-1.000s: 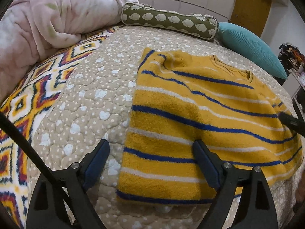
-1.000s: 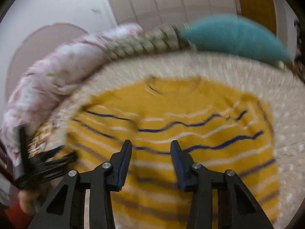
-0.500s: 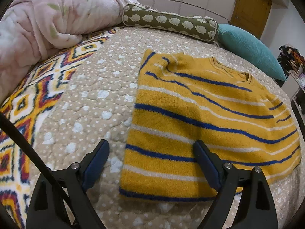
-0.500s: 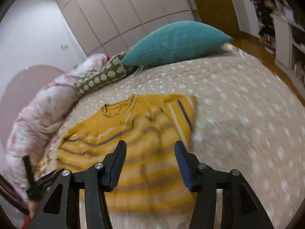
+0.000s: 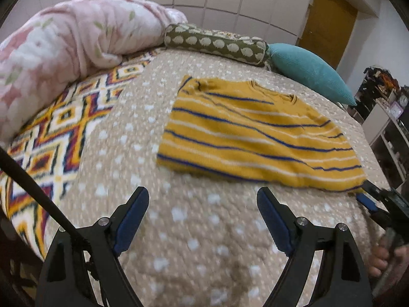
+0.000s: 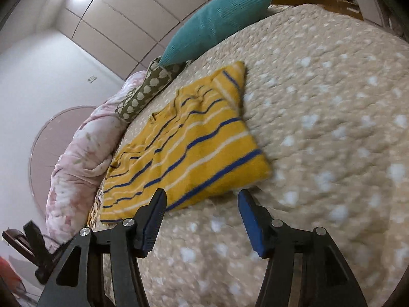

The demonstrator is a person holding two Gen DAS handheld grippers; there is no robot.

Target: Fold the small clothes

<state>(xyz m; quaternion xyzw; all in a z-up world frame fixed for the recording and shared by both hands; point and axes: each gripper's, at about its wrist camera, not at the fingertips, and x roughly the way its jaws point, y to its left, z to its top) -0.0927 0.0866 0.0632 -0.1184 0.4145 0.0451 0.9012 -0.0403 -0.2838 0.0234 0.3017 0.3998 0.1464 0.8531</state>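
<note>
A yellow sweater (image 5: 255, 138) with blue and white stripes lies flat on the beige dotted quilt (image 5: 204, 230), sleeves folded in so it forms a rectangle. It also shows in the right wrist view (image 6: 189, 148). My left gripper (image 5: 203, 199) is open and empty, just short of the sweater's near hem. My right gripper (image 6: 202, 199) is open and empty, at the hem near the sweater's right corner. The right gripper's tip also shows in the left wrist view (image 5: 368, 199) beside that corner.
A pink fleece blanket (image 5: 64, 46), an olive bolster (image 5: 217, 43) and a teal cushion (image 5: 309, 71) lie along the head of the bed. A patterned spread (image 5: 51, 138) covers the left side. Shelves (image 5: 383, 117) stand to the right.
Both grippers have drawn back from over the sweater to its near hem. The right gripper swung to the sweater's right corner. The sweater has not moved.
</note>
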